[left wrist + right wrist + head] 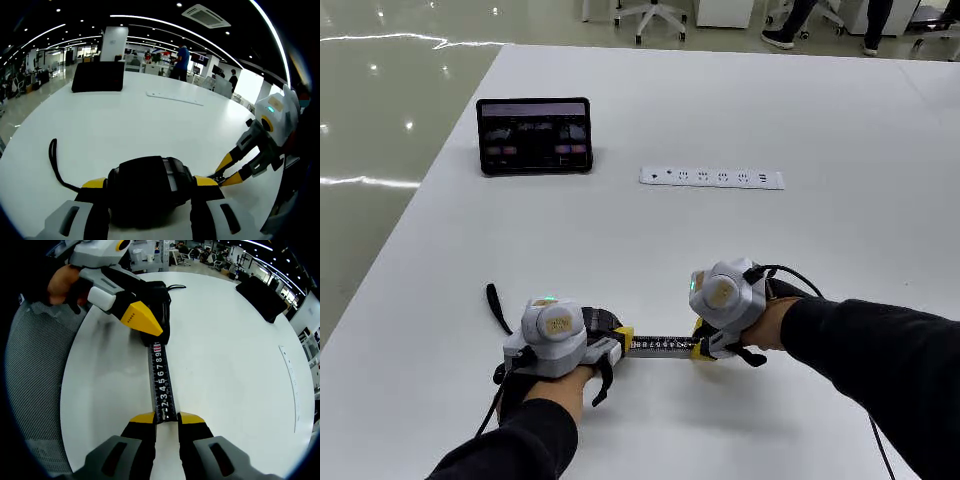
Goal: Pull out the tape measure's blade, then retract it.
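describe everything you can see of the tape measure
The tape measure has a chunky black case, rubbery-looking, resting on the white table and clamped by the yellow-tipped left gripper. A black loop strap trails from it across the table. Its blade, black with white numerals, is pulled out a short way, straight and low over the table, its tip pinched by the right gripper.

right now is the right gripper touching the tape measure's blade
Touching. The right gripper view shows the right gripper with both yellow jaw tips pinching the end of the blade, no gap. The left gripper clamps the tape measure case.
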Demonstrator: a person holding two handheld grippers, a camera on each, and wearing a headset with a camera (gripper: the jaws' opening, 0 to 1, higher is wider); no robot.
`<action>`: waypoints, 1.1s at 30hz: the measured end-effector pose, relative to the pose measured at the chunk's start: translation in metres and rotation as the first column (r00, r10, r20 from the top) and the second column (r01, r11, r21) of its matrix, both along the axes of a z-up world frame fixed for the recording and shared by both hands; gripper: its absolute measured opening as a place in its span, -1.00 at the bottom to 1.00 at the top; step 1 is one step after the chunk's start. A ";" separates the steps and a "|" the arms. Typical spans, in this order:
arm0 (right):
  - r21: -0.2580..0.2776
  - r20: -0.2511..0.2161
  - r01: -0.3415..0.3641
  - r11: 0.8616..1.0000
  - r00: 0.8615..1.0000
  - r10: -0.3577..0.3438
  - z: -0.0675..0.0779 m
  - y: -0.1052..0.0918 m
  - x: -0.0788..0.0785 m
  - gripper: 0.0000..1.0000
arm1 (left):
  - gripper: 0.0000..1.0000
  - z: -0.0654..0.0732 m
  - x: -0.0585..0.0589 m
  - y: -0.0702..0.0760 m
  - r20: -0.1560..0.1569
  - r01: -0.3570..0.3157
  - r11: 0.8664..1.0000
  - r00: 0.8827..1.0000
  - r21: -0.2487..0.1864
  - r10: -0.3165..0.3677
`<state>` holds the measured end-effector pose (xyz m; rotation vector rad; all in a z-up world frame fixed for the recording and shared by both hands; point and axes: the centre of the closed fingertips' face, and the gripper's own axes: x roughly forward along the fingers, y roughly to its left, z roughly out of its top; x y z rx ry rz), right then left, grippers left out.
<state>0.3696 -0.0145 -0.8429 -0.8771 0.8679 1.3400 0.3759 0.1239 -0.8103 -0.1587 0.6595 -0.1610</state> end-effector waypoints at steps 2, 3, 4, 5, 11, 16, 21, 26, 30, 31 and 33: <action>0.016 -0.008 0.008 1.000 1.000 -0.008 0.000 0.000 0.000 -0.77 | 0.23 0.000 0.000 0.000 -0.001 -0.001 1.000 1.000 0.000 0.001; 0.021 -0.011 0.014 1.000 1.000 -0.014 0.000 0.000 0.000 -0.77 | 0.23 0.000 0.000 0.000 -0.001 -0.001 1.000 1.000 -0.001 0.001; 0.024 -0.014 0.020 1.000 1.000 -0.020 0.000 0.000 0.000 -0.78 | 0.23 0.000 0.000 0.000 -0.001 -0.001 1.000 1.000 -0.002 0.001; 0.027 -0.022 0.034 0.999 0.999 -0.034 0.000 0.001 0.000 -0.78 | 0.23 0.000 0.000 0.001 -0.002 -0.002 1.000 1.000 -0.004 0.002; 0.033 -0.030 0.032 0.999 0.999 -0.031 0.002 0.011 -0.003 -0.79 | 0.23 0.000 0.000 0.000 -0.003 -0.003 1.000 1.000 -0.008 0.003; 0.036 -0.033 0.028 0.999 0.999 -0.027 0.001 0.013 -0.001 -0.79 | 0.23 0.000 0.000 0.000 -0.005 -0.002 1.000 1.000 -0.008 0.002; 0.043 -0.024 0.019 0.999 1.000 -0.018 0.001 0.015 -0.001 -0.78 | 0.23 0.000 0.000 0.000 -0.006 -0.001 1.000 1.000 -0.009 0.001; 0.049 -0.016 0.011 0.999 1.000 -0.011 0.001 0.019 -0.002 -0.78 | 0.23 0.000 0.000 0.000 -0.007 -0.001 1.000 1.000 -0.011 0.001; 0.057 -0.020 0.014 0.998 1.000 -0.013 0.001 0.023 -0.002 -0.77 | 0.23 0.000 0.000 0.000 -0.006 -0.001 1.000 1.000 -0.012 0.001; 0.058 -0.021 0.013 0.998 1.000 -0.012 0.001 0.024 -0.002 -0.77 | 0.23 0.000 0.000 0.000 -0.007 -0.001 1.000 1.000 -0.012 0.001; 0.059 -0.022 0.012 0.998 1.000 -0.011 0.000 0.025 -0.003 -0.77 | 0.23 0.000 0.000 0.000 -0.007 0.000 1.000 1.000 -0.013 0.000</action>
